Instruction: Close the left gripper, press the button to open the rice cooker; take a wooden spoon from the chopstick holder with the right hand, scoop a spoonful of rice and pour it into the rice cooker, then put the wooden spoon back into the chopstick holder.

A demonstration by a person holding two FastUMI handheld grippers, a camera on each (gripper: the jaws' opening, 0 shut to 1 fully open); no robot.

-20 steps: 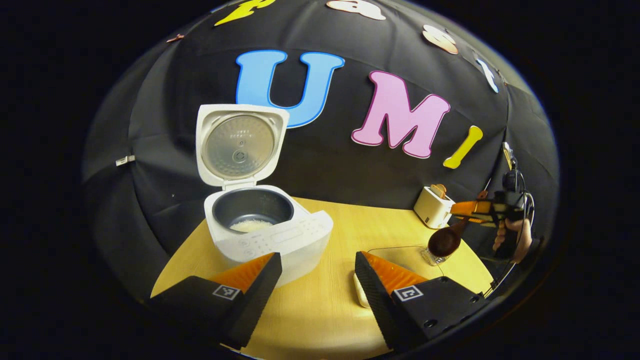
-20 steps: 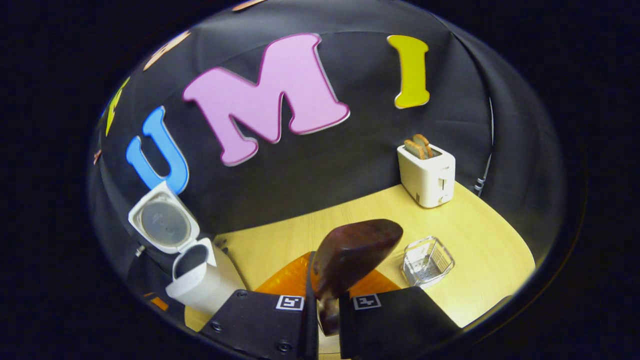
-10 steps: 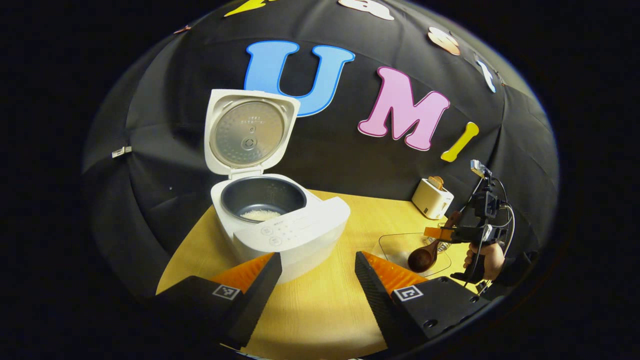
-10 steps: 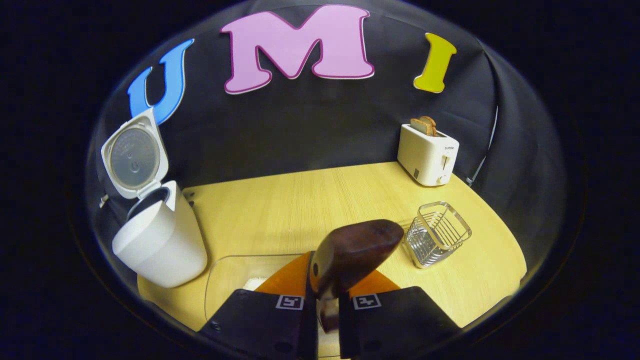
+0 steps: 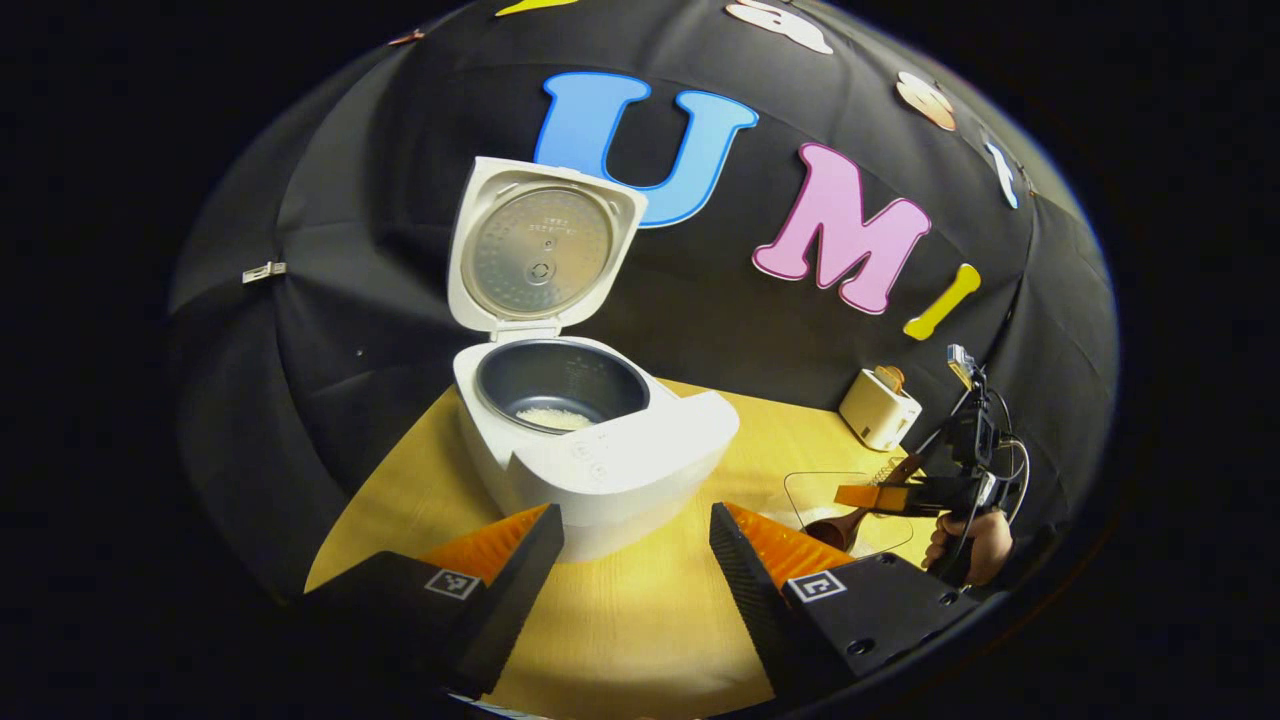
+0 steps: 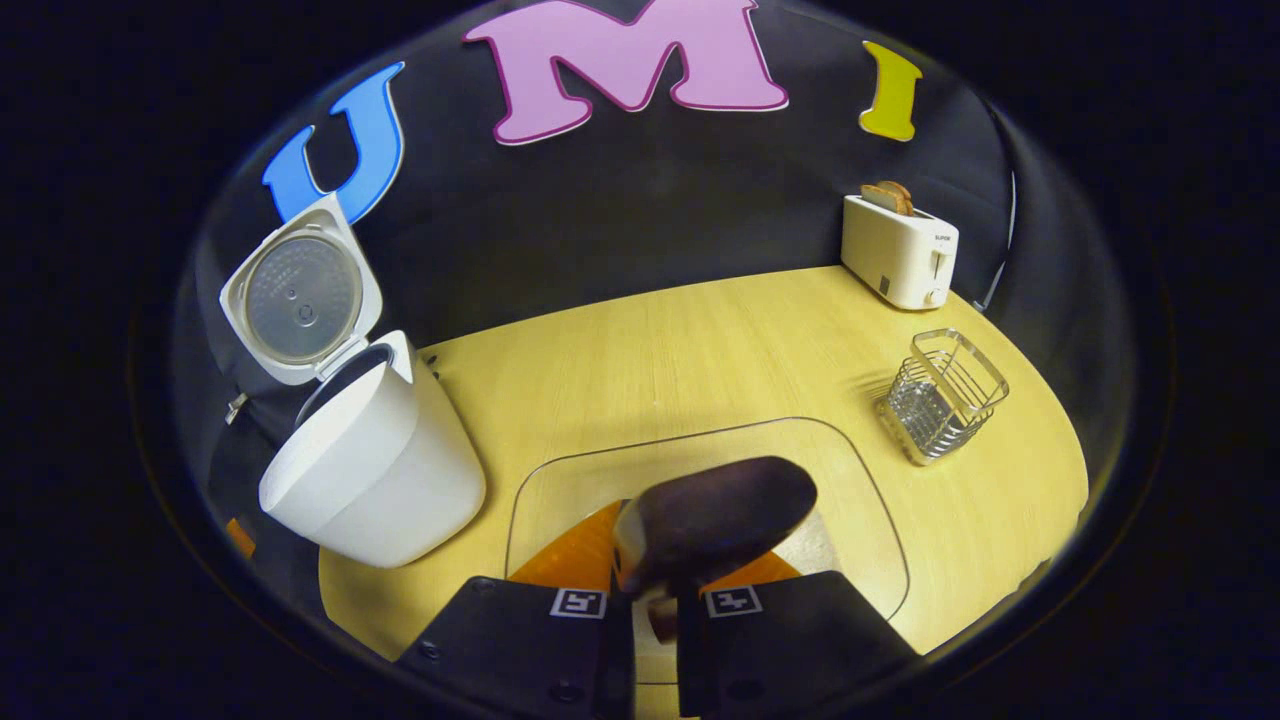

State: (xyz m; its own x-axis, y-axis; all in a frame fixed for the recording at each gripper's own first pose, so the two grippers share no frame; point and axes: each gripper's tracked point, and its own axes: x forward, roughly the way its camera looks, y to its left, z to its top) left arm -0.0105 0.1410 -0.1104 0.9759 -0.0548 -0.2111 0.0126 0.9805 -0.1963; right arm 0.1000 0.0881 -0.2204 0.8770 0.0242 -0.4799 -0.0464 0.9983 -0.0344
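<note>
The white rice cooker (image 5: 600, 455) stands with its lid up, a little rice lying in its dark pot (image 5: 555, 418); it also appears at the left in the right gripper view (image 6: 370, 465). My left gripper (image 5: 635, 560) hangs open just in front of it, holding nothing. My right gripper (image 6: 655, 625) is shut on the handle of the dark wooden spoon (image 6: 715, 515), whose bowl hangs over the clear rice tray (image 6: 860, 470). From the left gripper view, that spoon (image 5: 835, 527) dips toward the tray (image 5: 800, 490), held by a hand. The wire chopstick holder (image 6: 940, 395) stands at the right.
A white toaster (image 6: 900, 250) with bread slices stands at the far right corner of the wooden table (image 6: 680, 350); it shows small in the left gripper view too (image 5: 880, 408). The black booth wall closes off the back.
The right gripper has lowered the spoon from above the holder toward the clear tray and tipped downward. The left gripper has drifted, so the cooker now sits more to the right in its view.
</note>
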